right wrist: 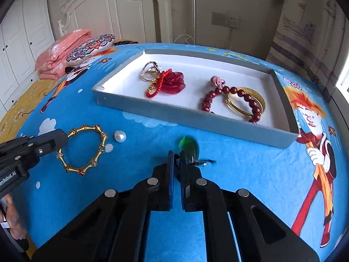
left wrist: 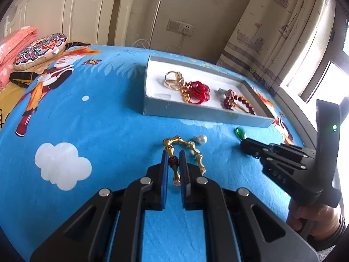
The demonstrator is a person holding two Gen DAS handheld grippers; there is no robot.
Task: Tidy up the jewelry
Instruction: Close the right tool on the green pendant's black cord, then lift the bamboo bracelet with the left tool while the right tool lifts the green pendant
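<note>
Black fingers of the left gripper fill the near view, clamped on the gold bracelet right at its dark red bead, blue pads pinching the links. That bracelet lies on the blue cartoon bedsheet, and a pearl sits just beside its far curve. Over on the right side, the right gripper has its jaws drawn together on the near end of the green gem; the gem is blurred, and a dark bit of cord with small beads sticks out beside the right finger. Whether the gem is off the sheet, I can't tell. A hand grips the right tool's handle at the edge of the left view.

Further up the bed, the grey tray with its white lining stands between the grippers and the headboard side. Inside it, toward its left end, gold rings touch a red flower piece with red cord. Toward its right end, a dark red bead bracelet loops over a gold bangle. At the bed's far left corner, a patterned cushion leans on a folded pink blanket.
</note>
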